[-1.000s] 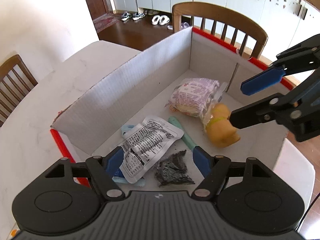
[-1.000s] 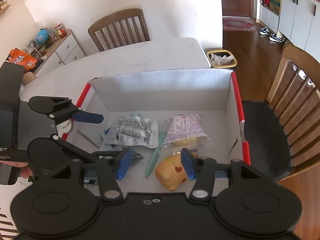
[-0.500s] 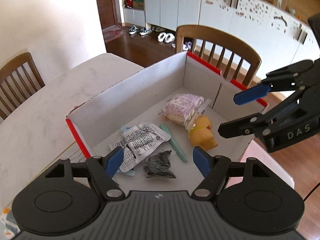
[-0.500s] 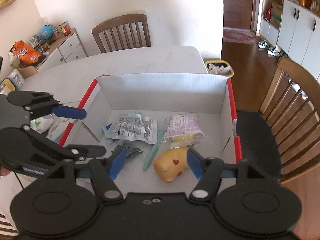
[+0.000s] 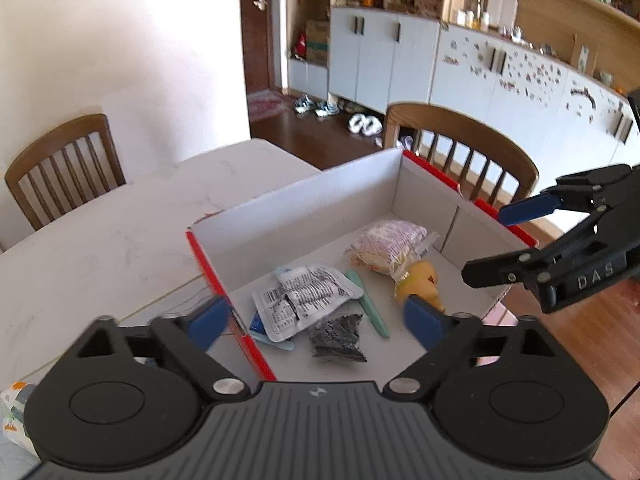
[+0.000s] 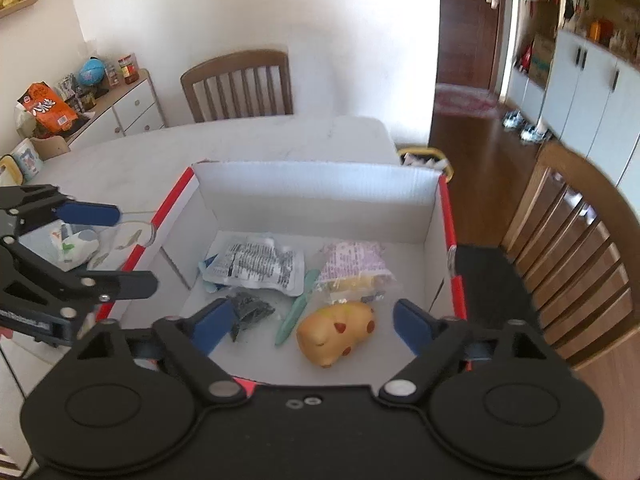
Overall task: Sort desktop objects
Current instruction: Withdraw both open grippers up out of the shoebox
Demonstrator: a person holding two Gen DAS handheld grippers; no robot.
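A white cardboard box (image 5: pixel 300 216) (image 6: pixel 320 192) with red edges stands on the pale table. On its floor lie a silver printed packet (image 5: pixel 304 296) (image 6: pixel 256 264), a dark crumpled packet (image 5: pixel 336 336) (image 6: pixel 250 308), a teal pen (image 5: pixel 368 308) (image 6: pixel 296 312), a purple snack bag (image 5: pixel 388 244) (image 6: pixel 352 264) and a yellow spotted toy animal (image 5: pixel 420 284) (image 6: pixel 336 332). My left gripper (image 5: pixel 316 320) (image 6: pixel 128 248) hovers over the box's near left corner, its jaws opening with nothing between them. My right gripper (image 6: pixel 312 324) (image 5: pixel 500 240) hangs above the box's near edge, jaws opening; the toy lies below, untouched.
Wooden chairs (image 5: pixel 64 164) (image 5: pixel 460 148) (image 6: pixel 580 248) stand around the table (image 5: pixel 100 248). A printed wrapper (image 6: pixel 76 244) lies on the table left of the box. A small bin (image 6: pixel 424 156) sits on the floor beyond the table. A sideboard (image 6: pixel 120 112) lines the left wall.
Both grippers have drawn back and upward from the box, the left one further. Their jaws have spread wider. The yellow toy now lies free on the box floor.
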